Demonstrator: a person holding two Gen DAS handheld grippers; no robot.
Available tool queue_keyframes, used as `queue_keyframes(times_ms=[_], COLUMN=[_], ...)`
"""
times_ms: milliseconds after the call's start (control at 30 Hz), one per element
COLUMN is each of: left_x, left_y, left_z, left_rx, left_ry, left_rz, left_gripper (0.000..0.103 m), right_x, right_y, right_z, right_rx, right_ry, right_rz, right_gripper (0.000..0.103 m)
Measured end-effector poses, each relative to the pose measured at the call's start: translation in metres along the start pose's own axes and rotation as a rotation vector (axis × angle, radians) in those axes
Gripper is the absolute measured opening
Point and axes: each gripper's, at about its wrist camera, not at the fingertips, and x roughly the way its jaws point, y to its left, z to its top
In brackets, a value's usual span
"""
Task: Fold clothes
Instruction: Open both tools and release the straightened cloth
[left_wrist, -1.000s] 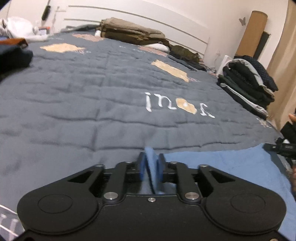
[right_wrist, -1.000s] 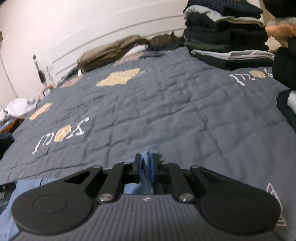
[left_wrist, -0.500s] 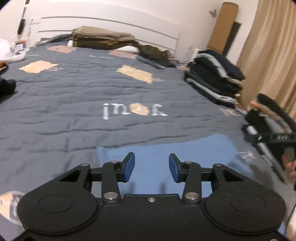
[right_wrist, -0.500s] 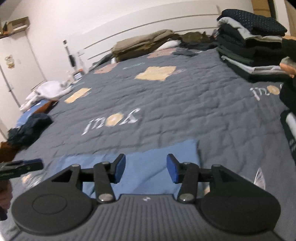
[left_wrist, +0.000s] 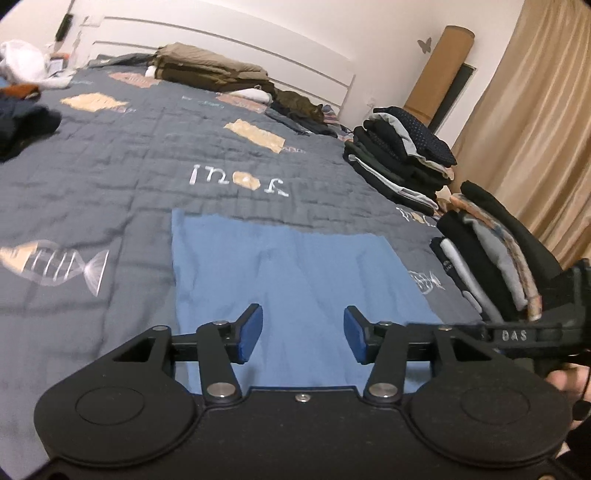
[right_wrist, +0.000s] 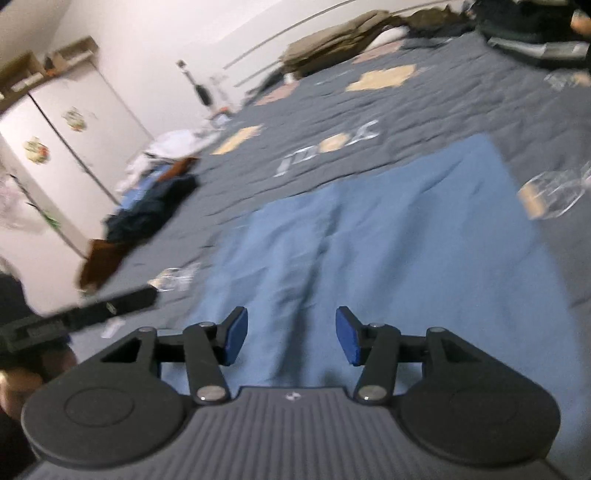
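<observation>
Blue cloth (left_wrist: 295, 273) lies flat beneath both wide-open, empty grippers, left gripper (left_wrist: 303, 334) and right gripper (right_wrist: 291, 336).

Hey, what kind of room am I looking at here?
Most likely a bedroom: a wide bed under a grey quilt with a white headboard, a wardrobe by the wall, and stacks of folded clothes along one edge.

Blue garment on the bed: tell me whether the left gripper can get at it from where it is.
Probably yes. The left gripper is open just above the blue garment, which lies flat on the quilt with nothing between.
</observation>
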Motion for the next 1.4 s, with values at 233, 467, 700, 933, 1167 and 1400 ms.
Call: queue_keyframes(times_ms=[233,467,700,933,1167,1400], left_x=[-0.024,-0.031,-0.036,-0.028,-0.018,-0.005], left_y=[0.002,0.007,0.011,0.021,0.042,0.041], left_z=[-0.025,-0.036,-0.044,-0.043,-0.04,-0.039], left_rx=[-0.009,-0.008,-0.01,-0.012,-0.075,-0.071], left_ry=[0.017,0.033,0.042,0.058,0.078,0.093], left_rz=[0.012,0.042,0.071,0.097,0.141,0.144], left_gripper=[0.051,0.055,0.055,0.058,0.058,0.058], right_x=[0.019,0.011,-0.049,-0.083,-0.06,-0.05], right_y=[0.005,-0.013,-0.033,-0.075,-0.112,-0.131], right_z=[-0.022,-0.034,-0.02,0.001,0.007,0.007], right_rx=[0.06,0.019,-0.063,-0.085,-0.053,0.039], right_ry=[0.125,0.153,-0.016,-0.111,-0.031,-0.034], right_rz=[0.146,-0.042,-0.283,-0.448,-0.438,-0.335], right_gripper=[0.054,0.055,0.055,0.056,0.056,0.055])
